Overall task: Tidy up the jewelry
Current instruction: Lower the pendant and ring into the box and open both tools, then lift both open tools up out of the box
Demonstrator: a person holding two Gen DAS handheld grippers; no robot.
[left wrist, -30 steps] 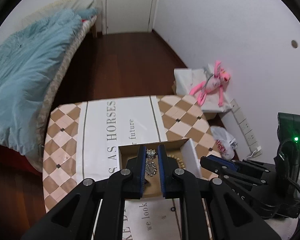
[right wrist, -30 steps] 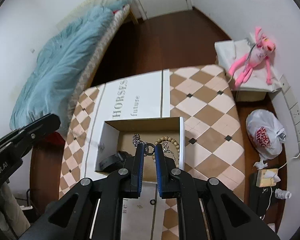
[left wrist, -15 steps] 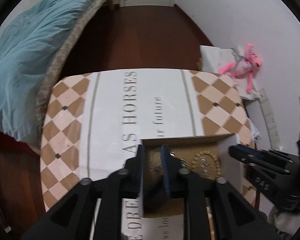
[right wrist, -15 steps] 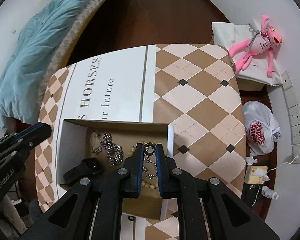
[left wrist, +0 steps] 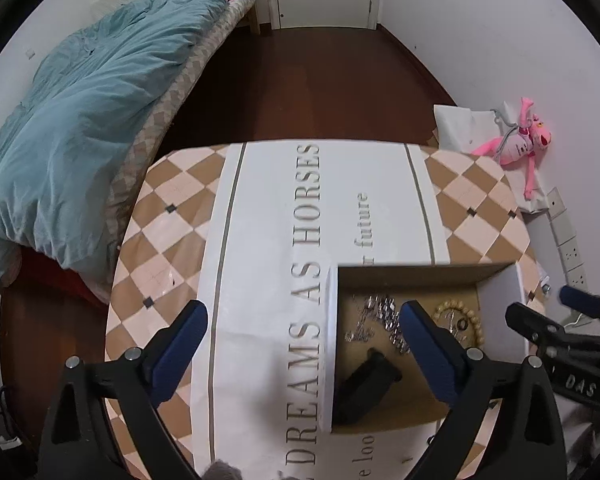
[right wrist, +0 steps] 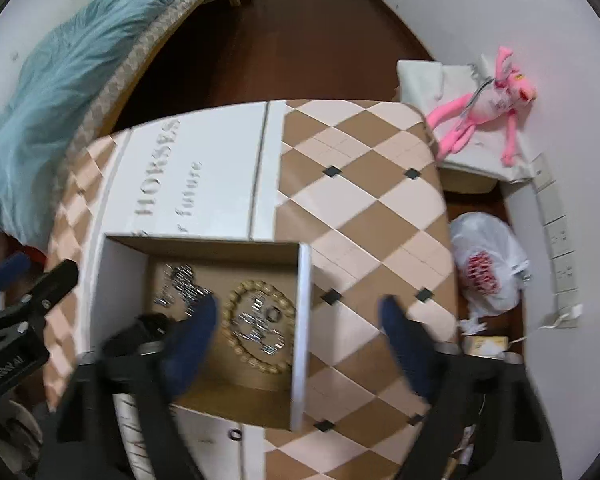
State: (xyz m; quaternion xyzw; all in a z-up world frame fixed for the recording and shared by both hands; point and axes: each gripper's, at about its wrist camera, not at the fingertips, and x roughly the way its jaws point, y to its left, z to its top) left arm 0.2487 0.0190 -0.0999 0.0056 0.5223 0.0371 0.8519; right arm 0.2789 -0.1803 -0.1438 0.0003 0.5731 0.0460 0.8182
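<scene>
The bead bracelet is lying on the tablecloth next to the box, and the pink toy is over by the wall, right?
Not quite. The bead bracelet is inside the box, on its brown floor beside the silver chains, not on the tablecloth. The right wrist view shows it clearly. The pink toy is indeed by the wall.

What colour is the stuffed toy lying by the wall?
Pink. The stuffed toy lies on a white cloth by the wall, clearest in the right wrist view.
</scene>
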